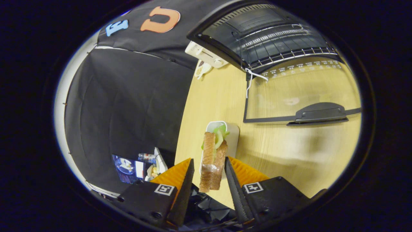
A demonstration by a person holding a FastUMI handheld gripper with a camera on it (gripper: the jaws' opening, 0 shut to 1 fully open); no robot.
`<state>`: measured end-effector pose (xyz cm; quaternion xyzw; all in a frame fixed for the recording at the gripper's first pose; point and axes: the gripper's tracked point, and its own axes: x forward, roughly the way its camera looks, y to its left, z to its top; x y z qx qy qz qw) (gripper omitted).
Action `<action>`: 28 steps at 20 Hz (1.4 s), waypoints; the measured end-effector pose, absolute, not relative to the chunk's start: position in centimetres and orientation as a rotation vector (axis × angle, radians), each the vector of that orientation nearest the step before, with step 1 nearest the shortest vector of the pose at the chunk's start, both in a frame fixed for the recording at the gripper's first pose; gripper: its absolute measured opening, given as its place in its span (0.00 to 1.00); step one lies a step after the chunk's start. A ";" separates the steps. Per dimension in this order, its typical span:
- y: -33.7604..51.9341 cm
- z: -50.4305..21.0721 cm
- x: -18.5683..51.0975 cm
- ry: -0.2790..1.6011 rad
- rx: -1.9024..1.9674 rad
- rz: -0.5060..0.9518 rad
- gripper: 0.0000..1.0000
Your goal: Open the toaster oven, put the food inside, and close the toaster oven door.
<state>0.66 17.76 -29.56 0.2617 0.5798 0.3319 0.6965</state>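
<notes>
A sandwich (213, 151) of toasted bread with green lettuce lies on a small white tray (233, 137) on the wooden table (289, 148). My gripper (209, 160) is open, one finger on each side of the sandwich's near end. The right finger is close against the bread and a thin gap shows on the left. Beyond the tray stands the black toaster oven (225, 22), its glass door (299, 91) folded down flat onto the table with the dark handle (322, 114) nearest me. A wire rack (283, 48) shows inside the cavity.
A white string (254, 77) hangs at the door's hinge corner. A white box-like device (206, 54) sits beside the oven at the table's edge. Past that edge, black cloth drops to a bottle (146, 157) and several small items.
</notes>
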 end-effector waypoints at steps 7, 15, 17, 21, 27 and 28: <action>17.9 -30.0 0.2 1.322 0.597 0.731 0.45; 17.7 -28.7 -0.5 1.279 0.595 0.747 0.34; 17.6 -27.3 -0.7 1.255 0.622 0.767 0.33; 17.7 -23.7 -1.1 1.205 0.729 0.853 0.33; 16.5 -21.5 2.0 0.965 0.764 0.809 0.33; 16.0 -21.2 3.1 0.916 0.787 0.772 0.33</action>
